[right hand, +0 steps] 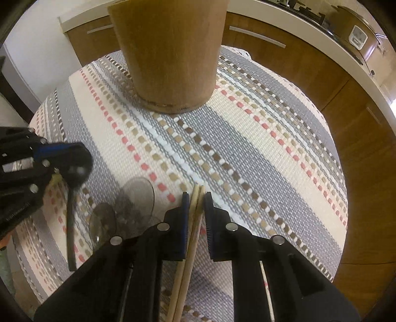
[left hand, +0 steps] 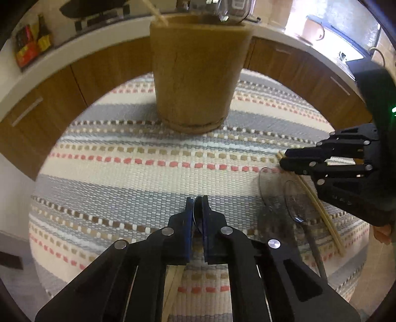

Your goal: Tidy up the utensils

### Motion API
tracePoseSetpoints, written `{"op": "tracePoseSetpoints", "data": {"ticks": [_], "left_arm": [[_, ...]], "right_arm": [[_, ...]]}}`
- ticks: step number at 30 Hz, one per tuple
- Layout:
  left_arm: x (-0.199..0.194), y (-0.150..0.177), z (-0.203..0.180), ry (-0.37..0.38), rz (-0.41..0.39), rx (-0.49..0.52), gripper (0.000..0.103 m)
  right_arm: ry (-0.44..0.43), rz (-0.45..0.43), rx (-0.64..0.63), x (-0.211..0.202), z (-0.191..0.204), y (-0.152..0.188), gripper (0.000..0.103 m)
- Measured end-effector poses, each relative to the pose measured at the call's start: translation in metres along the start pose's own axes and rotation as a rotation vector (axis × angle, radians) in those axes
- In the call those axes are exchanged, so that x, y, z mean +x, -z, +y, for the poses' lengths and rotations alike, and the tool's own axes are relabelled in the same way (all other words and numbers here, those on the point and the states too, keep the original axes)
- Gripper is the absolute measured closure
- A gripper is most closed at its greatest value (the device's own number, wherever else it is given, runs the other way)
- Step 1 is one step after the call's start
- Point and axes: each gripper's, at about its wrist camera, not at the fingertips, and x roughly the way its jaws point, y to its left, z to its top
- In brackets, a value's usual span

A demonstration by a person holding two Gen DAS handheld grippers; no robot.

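The wooden utensil holder [left hand: 198, 74] is standing upright on the striped mat [left hand: 123, 153], a pale stick [left hand: 158, 14] poking from its rim; the rest inside is hidden. The left tool [left hand: 197, 210] is pinching a spoon [left hand: 197, 213] edge-on. The right tool [right hand: 196, 210] is clamping a pair of chopsticks [right hand: 195, 223]. Two clear plastic spoons [right hand: 136, 198] are lying between them, faint and hard to trace.

One wooden holder [right hand: 170, 54], two chopsticks [right hand: 195, 218], two spoons [right hand: 135, 198] on one striped mat [right hand: 247, 148].
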Motion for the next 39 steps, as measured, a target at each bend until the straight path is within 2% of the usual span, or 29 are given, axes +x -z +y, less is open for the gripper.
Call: {"op": "tracePoseSetpoints", "data": {"ticks": [4,8,14,17,22,30,39], "left_arm": [[-0.03,0.011,-0.002,0.058,-0.07,-0.009,0.099],[-0.056,0.026,0.001,0.065,-0.135,0.007,0.099],[-0.065,0.041,0.0,0.04,-0.184,0.014,0.099],[-0.071,0.047,-0.006,0.033,-0.206,0.02,0.099],[-0.077,0.049,-0.013,0.039,-0.234,0.027,0.099],[-0.097,0.051,-0.02,0.039,-0.3,0.04,0.099],[-0.127,0.048,-0.034,-0.006,-0.391,0.076,0.099]], "right_arm": [[-0.027,-0.014,0.014,-0.008,-0.006,0.015,0.094],[-0.067,-0.043,0.052,-0.023,-0.014,0.028,0.094],[-0.128,-0.175,0.083,-0.057,-0.02,0.039,0.094],[-0.135,-0.238,0.098,-0.077,-0.022,0.049,0.094],[-0.139,-0.301,0.102,-0.102,-0.021,0.055,0.094],[-0.153,-0.413,0.091,-0.15,-0.019,0.083,0.094],[-0.128,-0.523,0.077,-0.193,-0.01,0.115,0.094]]}}
